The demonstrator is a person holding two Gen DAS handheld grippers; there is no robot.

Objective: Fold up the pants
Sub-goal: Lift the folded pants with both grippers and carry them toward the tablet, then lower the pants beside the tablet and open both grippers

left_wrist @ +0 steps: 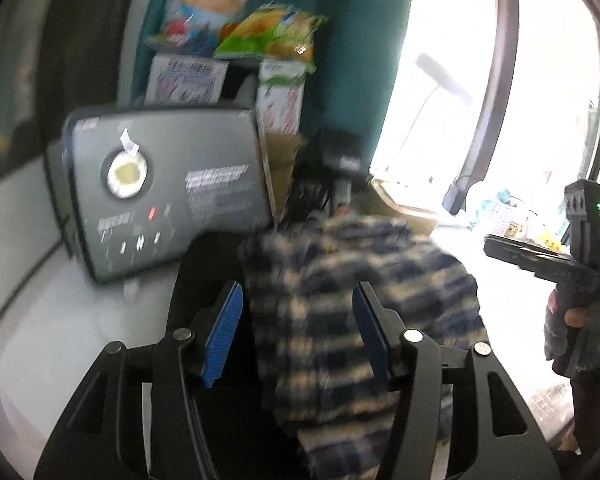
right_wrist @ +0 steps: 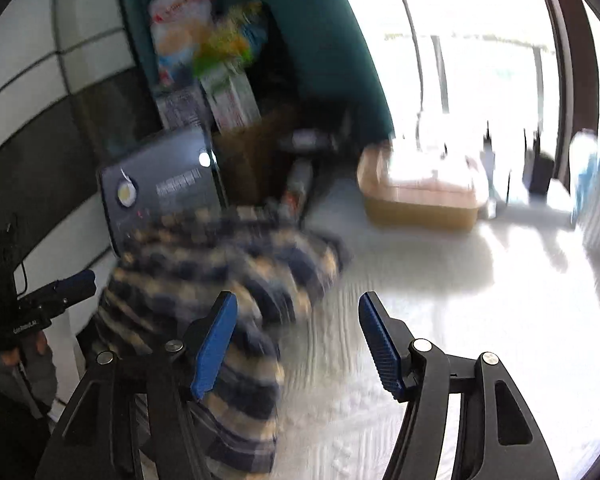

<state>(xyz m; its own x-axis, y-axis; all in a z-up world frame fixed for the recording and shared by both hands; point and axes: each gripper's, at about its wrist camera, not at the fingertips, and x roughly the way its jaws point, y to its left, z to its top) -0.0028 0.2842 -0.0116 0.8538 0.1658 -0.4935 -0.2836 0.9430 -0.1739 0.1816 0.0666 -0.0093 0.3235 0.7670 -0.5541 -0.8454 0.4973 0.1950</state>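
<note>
Both views motion-blurred; packaging print on the shelf unreadable, window washed out. Plaid pants (left_wrist: 360, 300) heaped on the white table (right_wrist: 440, 300), lower end cut off by the frame. Left gripper (left_wrist: 298, 336) angled downward, jaws released, cloth lying between the pads, no pinch visible. Right gripper (right_wrist: 298, 340) released; pants beside its left finger.

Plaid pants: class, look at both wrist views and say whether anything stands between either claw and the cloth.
Nothing visible does. The plaid pants lie directly between the open left claw pads. The open right claw sits at their edge, over bare white tabletop. The grey appliance stands behind the pants.
</note>
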